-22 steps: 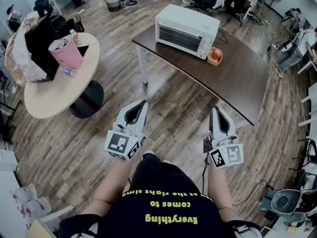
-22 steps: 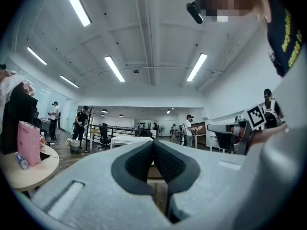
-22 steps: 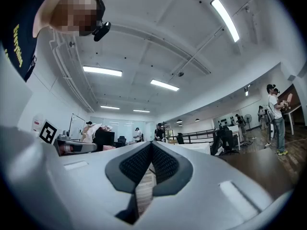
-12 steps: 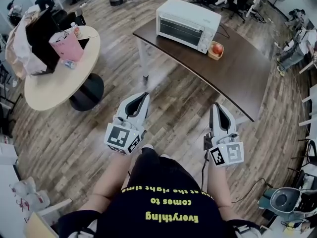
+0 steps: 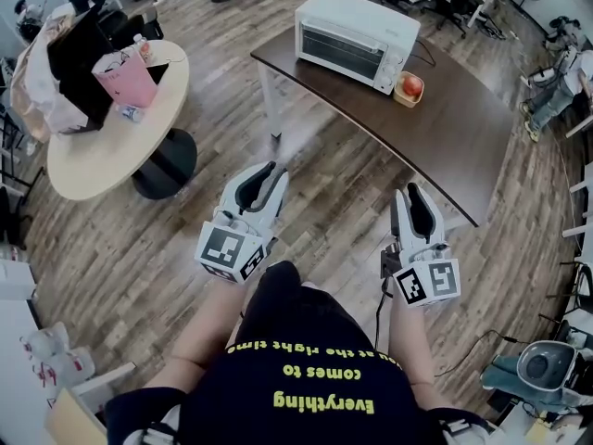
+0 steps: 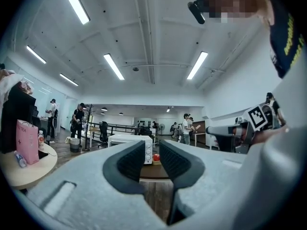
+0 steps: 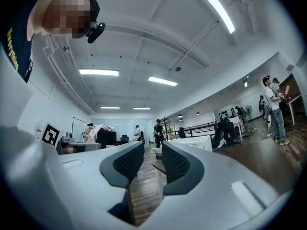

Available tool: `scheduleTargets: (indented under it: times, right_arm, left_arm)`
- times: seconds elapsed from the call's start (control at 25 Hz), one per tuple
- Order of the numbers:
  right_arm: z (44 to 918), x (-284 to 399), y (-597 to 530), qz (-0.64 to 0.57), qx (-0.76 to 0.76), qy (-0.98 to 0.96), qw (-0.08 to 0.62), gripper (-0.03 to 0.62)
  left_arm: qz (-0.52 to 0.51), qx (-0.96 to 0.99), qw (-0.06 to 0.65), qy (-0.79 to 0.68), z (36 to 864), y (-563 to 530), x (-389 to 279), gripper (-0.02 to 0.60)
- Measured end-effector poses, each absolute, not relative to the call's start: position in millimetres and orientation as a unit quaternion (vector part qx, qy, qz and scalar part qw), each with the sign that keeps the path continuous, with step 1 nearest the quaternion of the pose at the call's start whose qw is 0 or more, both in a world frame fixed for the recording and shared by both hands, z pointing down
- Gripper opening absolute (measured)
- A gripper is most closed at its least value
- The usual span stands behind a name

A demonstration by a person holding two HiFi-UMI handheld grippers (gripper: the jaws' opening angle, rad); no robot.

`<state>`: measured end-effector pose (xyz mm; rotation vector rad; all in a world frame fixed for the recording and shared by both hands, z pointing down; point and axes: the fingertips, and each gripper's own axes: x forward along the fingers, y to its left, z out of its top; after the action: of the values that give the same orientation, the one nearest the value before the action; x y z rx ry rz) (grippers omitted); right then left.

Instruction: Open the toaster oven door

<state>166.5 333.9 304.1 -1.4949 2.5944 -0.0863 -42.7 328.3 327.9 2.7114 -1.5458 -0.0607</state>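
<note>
Wood-plank floor (image 5: 324, 202) is seen between the person and the dark desk (image 5: 445, 146). On that desk the toaster oven (image 5: 357, 26) is set, with its door (image 5: 341, 52) shut and turned toward the grippers. Well short of the oven, the left gripper (image 5: 269, 171) and right gripper (image 5: 413, 193) are held with jaws narrowly parted on nothing. The oven is lined up ahead of the left jaws, so that arm is judged better placed.
</note>
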Motion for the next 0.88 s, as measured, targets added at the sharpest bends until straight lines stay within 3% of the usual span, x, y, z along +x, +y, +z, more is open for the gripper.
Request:
scheduleTargets:
  times: [0.2,0.32,0.44,0.88]
  right_arm:
    - [308.8,169.6,316.9,-0.037,-0.505,0.860,0.070,0.213]
    - [313.8,169.8,302.4,-0.045,-0.509,0.857,0.064,0.254]
    - [320.3,164.9,284.7,-0.053,-0.512,0.856,0.056,0.281]
    - [318.3,125.7,178.1,-0.049,-0.532,0.844,0.053,0.299]
  left_arm:
    - [0.002,0.867,0.021,-0.498,333.4,312.2,-39.8,0.177]
    - [0.014,0.875,0.040,-0.482,339.6,297.6,-34.0,0.269]
    - [0.016,0.876,0.048,-0.479,343.9,277.6,-36.5,0.315]
    - [0.018,0.884,0.033,-0.467,339.0,156.2,-77.8,0.353]
